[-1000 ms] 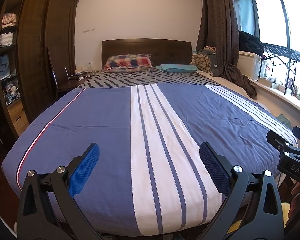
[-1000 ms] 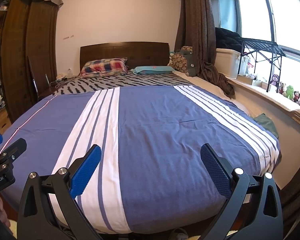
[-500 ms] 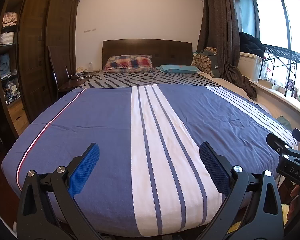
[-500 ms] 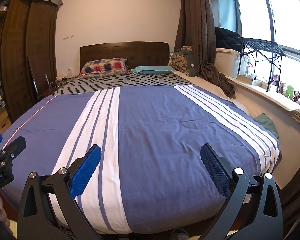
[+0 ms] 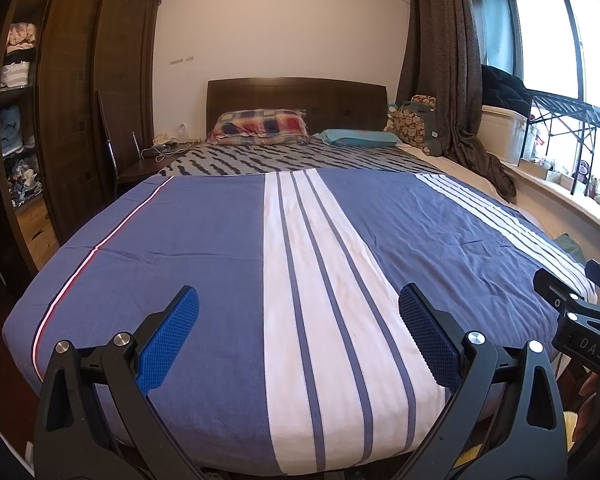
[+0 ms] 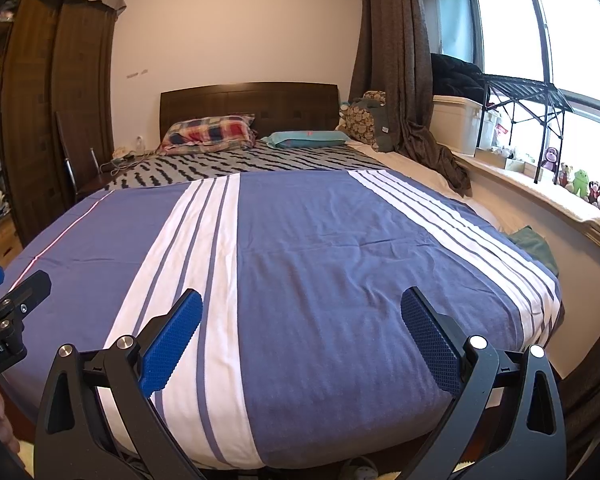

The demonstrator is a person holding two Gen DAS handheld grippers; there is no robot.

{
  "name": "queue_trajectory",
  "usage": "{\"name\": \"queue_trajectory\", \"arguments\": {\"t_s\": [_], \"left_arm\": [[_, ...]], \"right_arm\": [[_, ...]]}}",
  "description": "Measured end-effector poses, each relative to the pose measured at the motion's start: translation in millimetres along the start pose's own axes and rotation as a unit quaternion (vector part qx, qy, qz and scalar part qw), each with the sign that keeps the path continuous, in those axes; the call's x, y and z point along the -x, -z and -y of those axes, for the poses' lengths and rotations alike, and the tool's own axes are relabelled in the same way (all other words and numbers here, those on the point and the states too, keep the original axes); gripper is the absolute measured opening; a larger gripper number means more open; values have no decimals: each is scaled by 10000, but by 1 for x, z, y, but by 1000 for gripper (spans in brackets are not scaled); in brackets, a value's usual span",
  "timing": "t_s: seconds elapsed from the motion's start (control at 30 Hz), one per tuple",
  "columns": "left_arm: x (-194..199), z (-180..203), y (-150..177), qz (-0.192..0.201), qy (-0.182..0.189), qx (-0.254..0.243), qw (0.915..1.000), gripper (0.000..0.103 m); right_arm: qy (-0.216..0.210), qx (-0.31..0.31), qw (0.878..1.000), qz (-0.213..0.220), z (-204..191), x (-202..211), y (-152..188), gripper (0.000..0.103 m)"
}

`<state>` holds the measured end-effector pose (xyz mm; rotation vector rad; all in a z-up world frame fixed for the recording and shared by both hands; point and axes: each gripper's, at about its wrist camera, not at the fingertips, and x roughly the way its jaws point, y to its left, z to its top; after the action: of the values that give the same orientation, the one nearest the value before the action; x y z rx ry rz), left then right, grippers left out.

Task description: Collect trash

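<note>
While I scan the blue white-striped bedspread [image 5: 228, 240] | left gripper [image 5: 298, 332], right gripper [image 6: 300, 334] both wide, empty | no trash visible; next: search elsewhere.

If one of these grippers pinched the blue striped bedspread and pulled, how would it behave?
The blue striped bedspread is probably floppy: it drapes over the bed's foot edge and shows soft wrinkles. It would likely bunch and slide rather than lift whole, since it covers most of the bed. The open right gripper has textured pads, so slipping seems unlikely.
</note>
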<state>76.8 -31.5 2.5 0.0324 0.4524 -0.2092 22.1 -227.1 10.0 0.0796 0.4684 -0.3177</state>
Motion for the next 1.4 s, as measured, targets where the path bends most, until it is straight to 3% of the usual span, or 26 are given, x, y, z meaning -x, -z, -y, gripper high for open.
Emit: {"name": "queue_trajectory", "arguments": {"t_s": [0.57,0.73,0.9,1.4], "left_arm": [[-2,3,0,9,-66,-33,10000,95],[-3,1,-1,-33,118,141,9998,95],[-3,4,-2,-35,-96,117,9999,95],[3,9,-2,-24,-252,91,9996,95]], "right_arm": [[-17,4,10000,-5,-3,-5,-3,99],[-29,-11,10000,-12,-4,-5,-3,99],[-36,-19,10000,-14,-4,-6,-3,99],[-56,-50,10000,27,-4,-3,-4,99]]}}
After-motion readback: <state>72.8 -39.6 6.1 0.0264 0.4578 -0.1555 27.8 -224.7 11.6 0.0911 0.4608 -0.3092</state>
